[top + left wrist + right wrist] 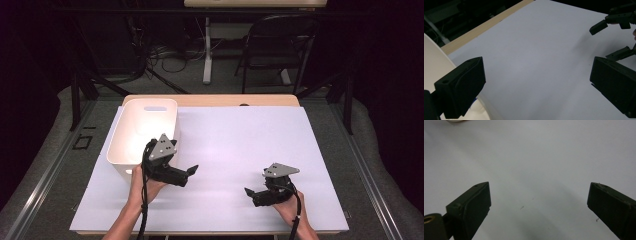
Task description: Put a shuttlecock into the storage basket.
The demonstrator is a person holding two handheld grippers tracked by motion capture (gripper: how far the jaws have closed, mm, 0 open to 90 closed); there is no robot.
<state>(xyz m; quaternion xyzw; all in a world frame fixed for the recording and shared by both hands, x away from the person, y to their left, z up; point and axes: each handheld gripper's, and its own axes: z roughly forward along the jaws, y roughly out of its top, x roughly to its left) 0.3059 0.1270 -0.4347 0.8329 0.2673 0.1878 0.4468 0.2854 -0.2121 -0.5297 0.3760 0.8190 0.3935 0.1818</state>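
White plastic bin (142, 131) rounded, smooth; matte white sheet (235, 150) beneath.

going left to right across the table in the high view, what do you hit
white bin → left gripper → bare white sheet → right gripper

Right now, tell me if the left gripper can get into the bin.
Probably yes. The left gripper is open, holds nothing and sits right beside the bin's near corner. The bin is open-topped and looks empty. Nothing stands between them, though the gripper points away, toward the right gripper, so it must turn.
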